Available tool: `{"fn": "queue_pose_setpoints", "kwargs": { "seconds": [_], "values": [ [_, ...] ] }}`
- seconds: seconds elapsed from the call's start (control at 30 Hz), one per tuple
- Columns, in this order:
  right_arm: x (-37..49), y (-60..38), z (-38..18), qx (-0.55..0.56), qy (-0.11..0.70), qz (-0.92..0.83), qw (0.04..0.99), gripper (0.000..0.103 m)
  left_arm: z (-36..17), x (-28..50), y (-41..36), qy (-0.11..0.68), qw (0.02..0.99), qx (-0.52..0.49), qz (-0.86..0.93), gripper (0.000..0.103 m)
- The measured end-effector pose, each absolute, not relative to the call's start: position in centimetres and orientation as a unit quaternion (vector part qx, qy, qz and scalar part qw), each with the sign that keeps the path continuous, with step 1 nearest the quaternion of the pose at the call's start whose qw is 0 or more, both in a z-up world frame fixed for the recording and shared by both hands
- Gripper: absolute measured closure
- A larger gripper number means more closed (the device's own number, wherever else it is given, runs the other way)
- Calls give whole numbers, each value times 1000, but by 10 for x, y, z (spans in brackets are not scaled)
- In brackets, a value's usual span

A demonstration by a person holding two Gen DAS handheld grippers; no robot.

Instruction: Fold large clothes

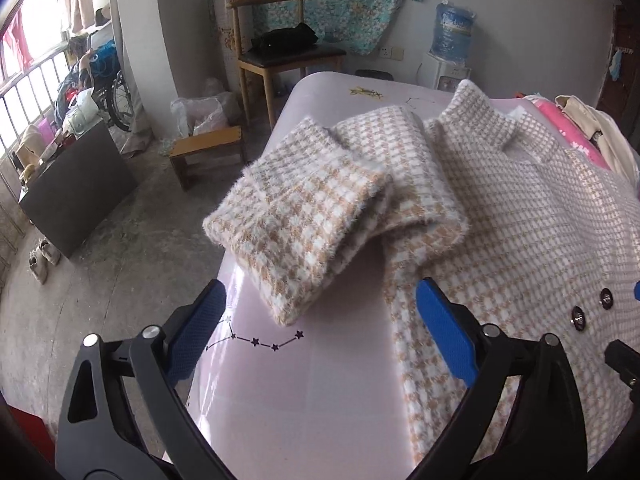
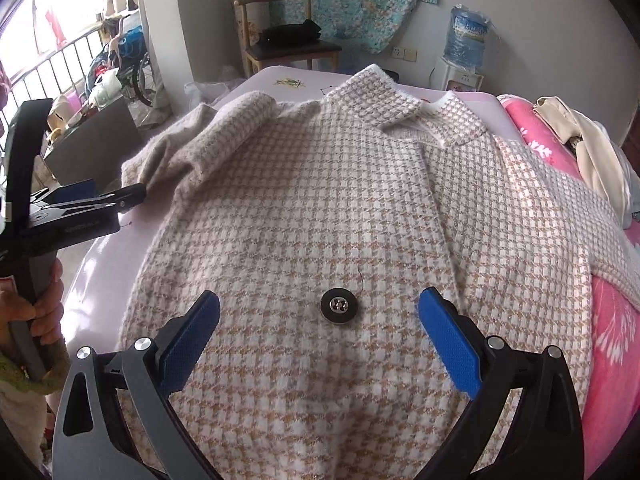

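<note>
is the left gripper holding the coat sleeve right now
No, the left gripper is open and empty, its blue pads apart just short of the folded sleeve of the houndstooth coat.

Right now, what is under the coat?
The coat lies on a pale pink sheet with star line drawings; its right side overlaps a pink floral quilt. Whatever lies beneath its middle is covered.
</note>
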State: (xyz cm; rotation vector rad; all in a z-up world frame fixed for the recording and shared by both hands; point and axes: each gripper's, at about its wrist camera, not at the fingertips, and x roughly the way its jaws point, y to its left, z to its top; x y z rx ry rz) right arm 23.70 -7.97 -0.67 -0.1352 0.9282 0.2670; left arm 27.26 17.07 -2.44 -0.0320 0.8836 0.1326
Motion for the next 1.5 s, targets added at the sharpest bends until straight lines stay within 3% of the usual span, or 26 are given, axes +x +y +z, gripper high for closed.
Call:
{"fn": "queue_pose_setpoints", "kwargs": {
  "seconds": [0.1,0.2,0.3,0.47,0.67,0.77,0.83,0.87,0.9,1.1,1.33,1.5],
  "values": [
    [241,-89,-10,-54,454,116,882,6,-47,294,179,465,881,5,87,70],
    [241,-99,-15,-43,463,113,878,6,-37,294,185,454,887,16,89,88],
    [245,-106,-20,-45,468,105,876,6,1,288,200,431,900,-29,67,91],
    [251,-128,-13,-18,458,94,884,6,96,297,194,365,926,-98,-15,91],
    [240,-163,-9,27,449,73,890,6,161,358,105,363,883,-198,-223,91],
    [237,-181,-14,34,460,57,885,6,153,386,43,381,854,-210,-285,87],
    [238,-196,-16,50,469,50,881,6,138,400,13,406,834,-213,-306,70],
    [238,-205,-16,58,471,45,879,6,131,403,4,415,831,-212,-304,51],
    [239,-213,-16,67,472,39,878,6,128,400,-2,416,832,-214,-299,40],
    [245,-258,-12,126,474,41,871,6,107,367,36,415,843,-218,-265,40],
    [310,-285,-9,262,490,157,816,7,78,314,106,433,888,-112,-105,40],
    [363,-277,-53,331,543,164,754,19,21,283,148,473,869,-143,-25,44]
  ]
}}
